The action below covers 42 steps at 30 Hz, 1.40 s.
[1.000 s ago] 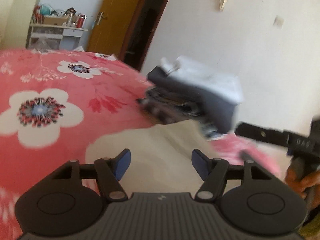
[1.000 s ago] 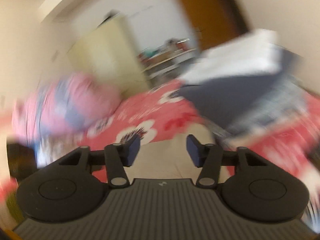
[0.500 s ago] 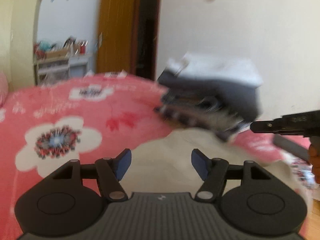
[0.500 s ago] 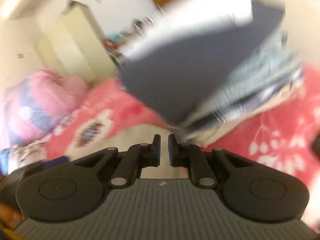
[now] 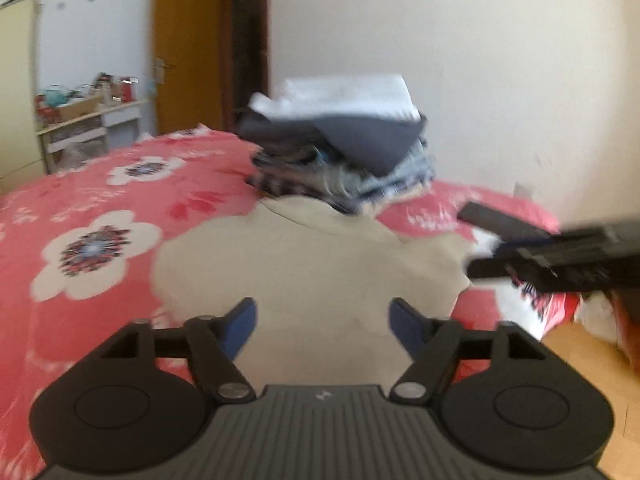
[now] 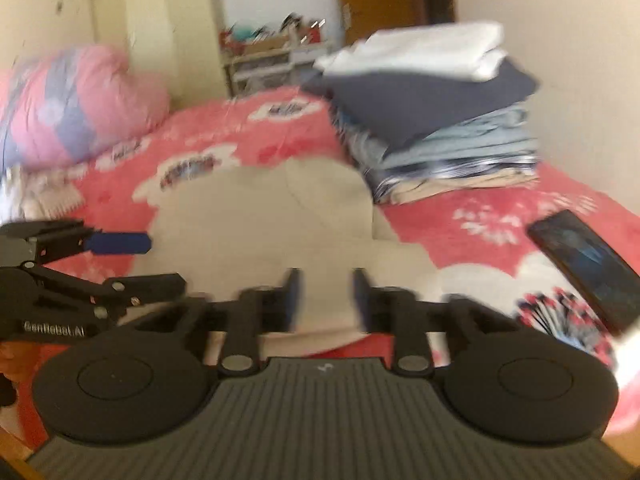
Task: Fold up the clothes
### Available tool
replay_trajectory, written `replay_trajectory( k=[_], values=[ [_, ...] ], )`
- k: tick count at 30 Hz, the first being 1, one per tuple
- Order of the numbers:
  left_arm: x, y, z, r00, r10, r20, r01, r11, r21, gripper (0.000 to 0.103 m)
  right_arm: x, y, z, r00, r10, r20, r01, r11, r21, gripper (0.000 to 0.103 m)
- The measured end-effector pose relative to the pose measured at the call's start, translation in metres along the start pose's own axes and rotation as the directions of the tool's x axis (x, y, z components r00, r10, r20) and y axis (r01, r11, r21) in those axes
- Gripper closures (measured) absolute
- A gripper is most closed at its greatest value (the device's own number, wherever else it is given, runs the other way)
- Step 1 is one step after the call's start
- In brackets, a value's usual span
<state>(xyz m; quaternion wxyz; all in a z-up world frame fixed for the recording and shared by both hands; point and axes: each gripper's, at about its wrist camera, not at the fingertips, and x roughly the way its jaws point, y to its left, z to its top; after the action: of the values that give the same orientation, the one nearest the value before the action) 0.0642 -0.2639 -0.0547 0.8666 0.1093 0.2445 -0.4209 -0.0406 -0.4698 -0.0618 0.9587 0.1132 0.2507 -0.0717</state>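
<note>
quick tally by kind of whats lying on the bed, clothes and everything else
Beige garment spread flat: 1
Stack of folded clothes: 1; its layers are too blurred to count
Phone: 1
Pink bundle of bedding: 1
Total: 4 things on the red floral bedspread

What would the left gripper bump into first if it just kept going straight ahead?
Probably the beige garment lying on the bed right in front of the open left gripper. Farther along the same line stands the stack of folded clothes. How high the gripper is held is hard to judge.
</note>
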Motion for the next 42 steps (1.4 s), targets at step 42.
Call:
replay_trajectory(
  k=[42],
  values=[
    [-0.158, -0.020, -0.036, 0.921, 0.374, -0.104, -0.388, 0.899, -0.203, 0.000, -0.109, 0.113, -0.036, 0.936, -0.349, 0.043, 0.345, 0.935, 0.084, 0.001]
  ],
)
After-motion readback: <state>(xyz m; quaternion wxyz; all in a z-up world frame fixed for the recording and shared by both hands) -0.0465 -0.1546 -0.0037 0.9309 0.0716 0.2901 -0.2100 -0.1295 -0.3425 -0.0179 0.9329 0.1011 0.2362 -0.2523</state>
